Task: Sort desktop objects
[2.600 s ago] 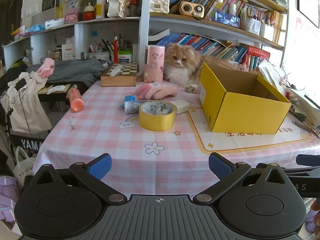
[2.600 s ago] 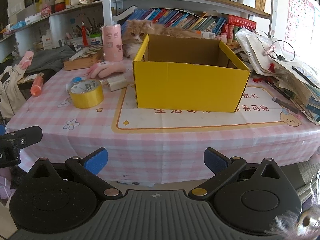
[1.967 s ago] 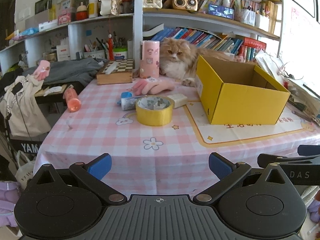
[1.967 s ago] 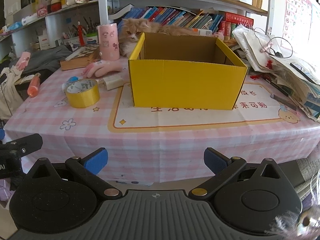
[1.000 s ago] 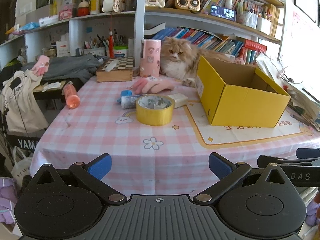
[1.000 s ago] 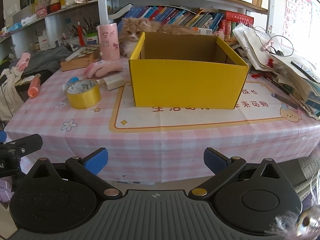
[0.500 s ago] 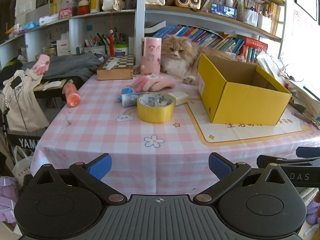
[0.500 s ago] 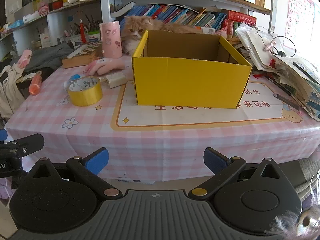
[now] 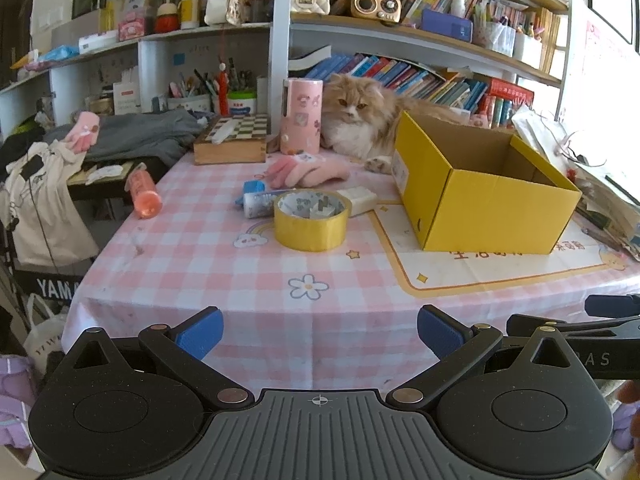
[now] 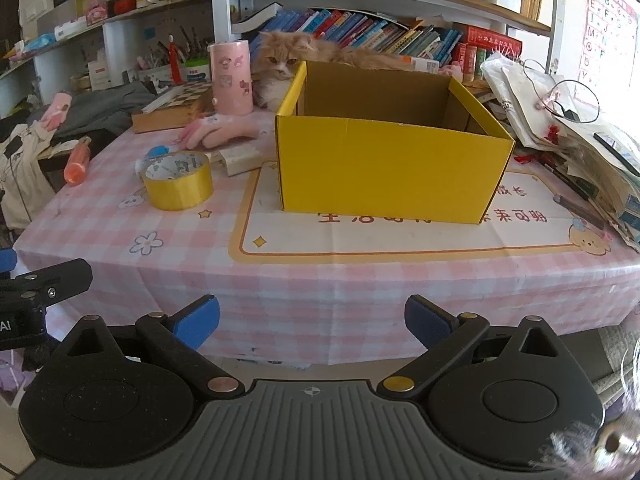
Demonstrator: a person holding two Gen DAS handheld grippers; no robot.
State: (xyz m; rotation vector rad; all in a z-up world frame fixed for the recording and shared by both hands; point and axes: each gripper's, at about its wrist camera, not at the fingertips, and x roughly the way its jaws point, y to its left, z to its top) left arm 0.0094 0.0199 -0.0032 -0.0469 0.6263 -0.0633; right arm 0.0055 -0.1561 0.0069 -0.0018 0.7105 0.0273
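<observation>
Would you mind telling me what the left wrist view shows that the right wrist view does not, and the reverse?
Only the left wrist view shows the left gripper, open, and a white garment hanging full-length beside the table.

Only the right wrist view shows the right gripper, open, and an alphabet chart on the wall.

Both show the yellow box, the yellow tape roll, the pink glove, the orange tube and the cat behind the box.

yellow box [image 10: 384,172], yellow tape roll [image 9: 310,220], pink checked tablecloth [image 9: 200,256]
</observation>
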